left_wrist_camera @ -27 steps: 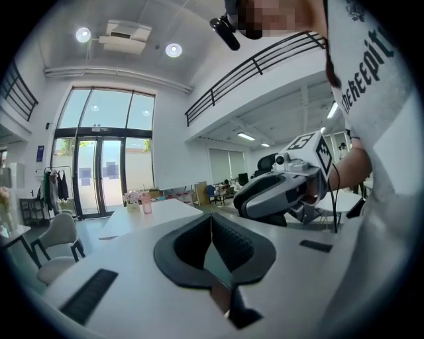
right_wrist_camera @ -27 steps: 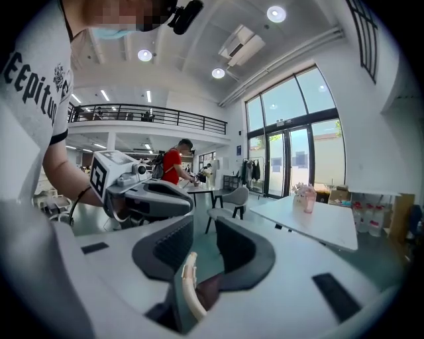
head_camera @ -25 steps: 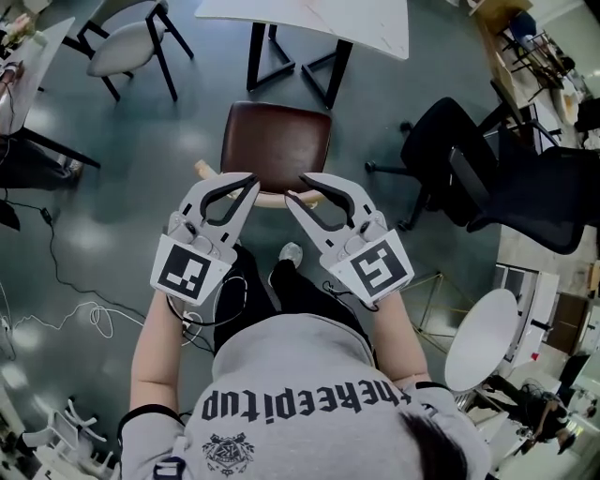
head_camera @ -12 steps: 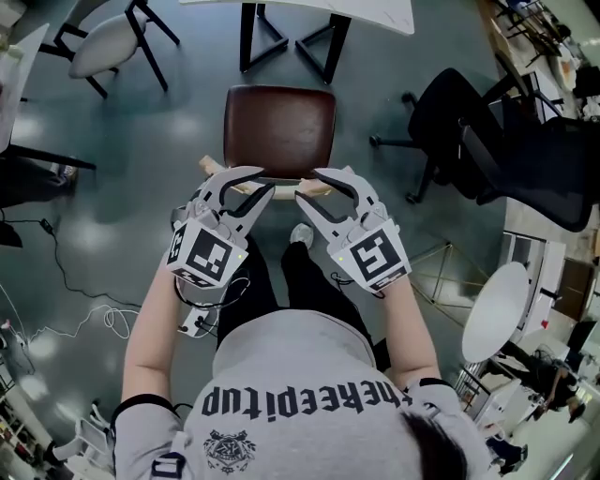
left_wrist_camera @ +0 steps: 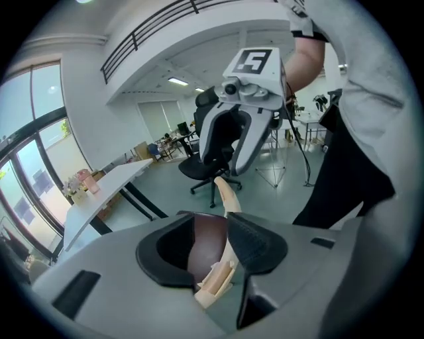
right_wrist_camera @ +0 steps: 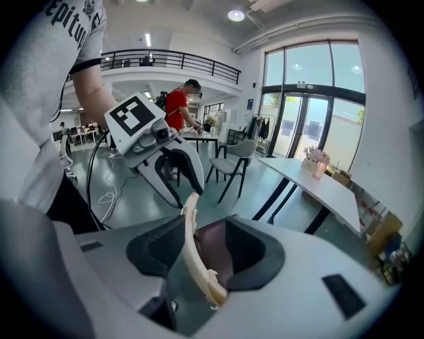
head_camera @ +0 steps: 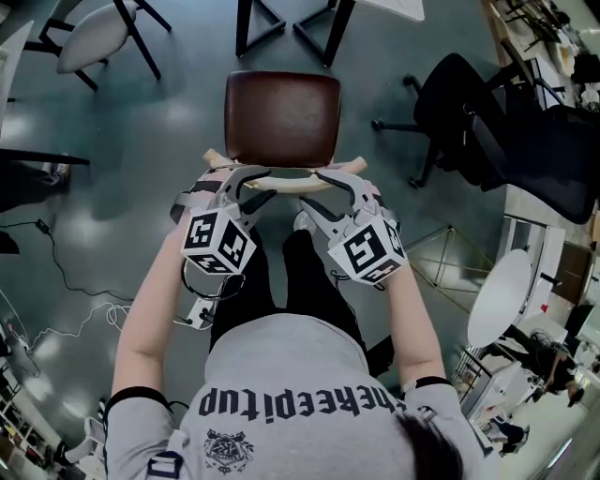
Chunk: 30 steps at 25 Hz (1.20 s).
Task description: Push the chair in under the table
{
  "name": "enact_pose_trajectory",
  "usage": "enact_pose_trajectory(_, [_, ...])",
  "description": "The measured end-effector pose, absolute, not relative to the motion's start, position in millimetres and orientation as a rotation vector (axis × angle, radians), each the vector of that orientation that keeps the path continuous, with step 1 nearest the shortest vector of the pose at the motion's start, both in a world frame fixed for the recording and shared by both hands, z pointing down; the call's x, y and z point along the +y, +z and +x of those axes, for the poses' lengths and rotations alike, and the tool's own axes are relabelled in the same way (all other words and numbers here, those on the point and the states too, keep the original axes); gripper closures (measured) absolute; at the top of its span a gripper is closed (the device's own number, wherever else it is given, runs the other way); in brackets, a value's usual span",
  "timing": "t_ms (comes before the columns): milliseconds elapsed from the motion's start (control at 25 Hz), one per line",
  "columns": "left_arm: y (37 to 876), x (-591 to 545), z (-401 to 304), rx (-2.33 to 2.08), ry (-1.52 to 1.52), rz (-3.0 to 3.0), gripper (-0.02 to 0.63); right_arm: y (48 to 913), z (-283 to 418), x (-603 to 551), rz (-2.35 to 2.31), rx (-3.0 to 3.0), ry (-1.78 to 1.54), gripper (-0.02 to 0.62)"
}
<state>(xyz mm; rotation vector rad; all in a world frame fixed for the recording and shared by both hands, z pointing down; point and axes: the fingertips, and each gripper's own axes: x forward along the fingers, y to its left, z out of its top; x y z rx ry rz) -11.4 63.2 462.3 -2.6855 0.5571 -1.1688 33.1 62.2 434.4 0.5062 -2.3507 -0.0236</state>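
The chair has a dark brown seat [head_camera: 281,117] and a pale wooden backrest rail [head_camera: 286,186]; it stands just in front of the table [head_camera: 246,28], whose legs show at the top. My left gripper [head_camera: 267,184] and right gripper [head_camera: 309,187] both sit over the rail. Their jaws have just been opening and now straddle it. In the left gripper view the rail [left_wrist_camera: 224,198] runs between the open jaws of the left gripper [left_wrist_camera: 211,232]. In the right gripper view the rail [right_wrist_camera: 189,232] passes through the right gripper [right_wrist_camera: 205,242] the same way.
A black office chair [head_camera: 469,122] stands to the right and a grey chair [head_camera: 89,37] at the upper left. Cables [head_camera: 66,281] lie on the floor at the left. A round white table [head_camera: 497,300] is at the lower right. The person's shoe [head_camera: 302,222] is behind the chair.
Both grippers have sunk onto the backrest rail and tipped downward. Their jaws have spread wider, the left from nearly shut, and now straddle the rail.
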Motion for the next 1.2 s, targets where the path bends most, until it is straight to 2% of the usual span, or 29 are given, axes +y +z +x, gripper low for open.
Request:
enact_pose_trajectory(560, [552.4, 65.6, -27.2, 0.297, -1.519, -2.492, 0.413, 533.4, 49.4, 68.8, 0.299, -2.110, -0.085, 0.382])
enact_pose_trajectory(1200, [604.5, 67.5, -43.8, 0.226, -1.706, -2.415, 0.414, 599.1, 76.4, 63.0, 0.176, -1.918, -0.119, 0.374])
